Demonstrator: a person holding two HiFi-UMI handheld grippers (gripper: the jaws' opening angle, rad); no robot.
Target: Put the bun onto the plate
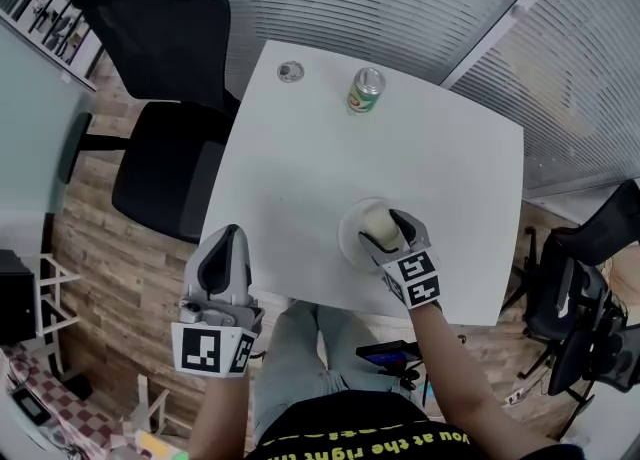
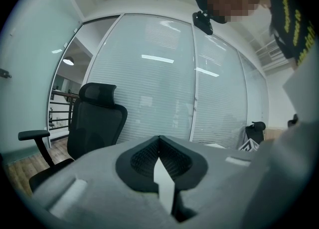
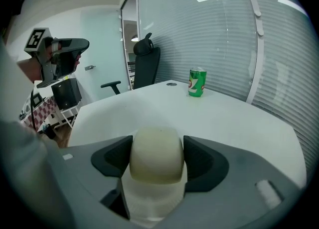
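A pale cream bun (image 1: 379, 222) (image 3: 156, 155) sits clamped between the jaws of my right gripper (image 1: 385, 229) (image 3: 157, 159), directly over a white plate (image 1: 351, 238) (image 3: 149, 200) near the front edge of the white table (image 1: 300, 163). Whether the bun touches the plate is unclear. My left gripper (image 1: 222, 258) (image 2: 160, 161) is held off the table's front left edge, pointing up and away, its jaws shut with nothing between them.
A green drink can (image 1: 366, 89) (image 3: 197, 82) stands at the far side of the table, with a small round cap (image 1: 290, 71) left of it. A black office chair (image 1: 165, 98) (image 2: 92, 123) stands to the left; another chair (image 1: 590, 278) is at the right.
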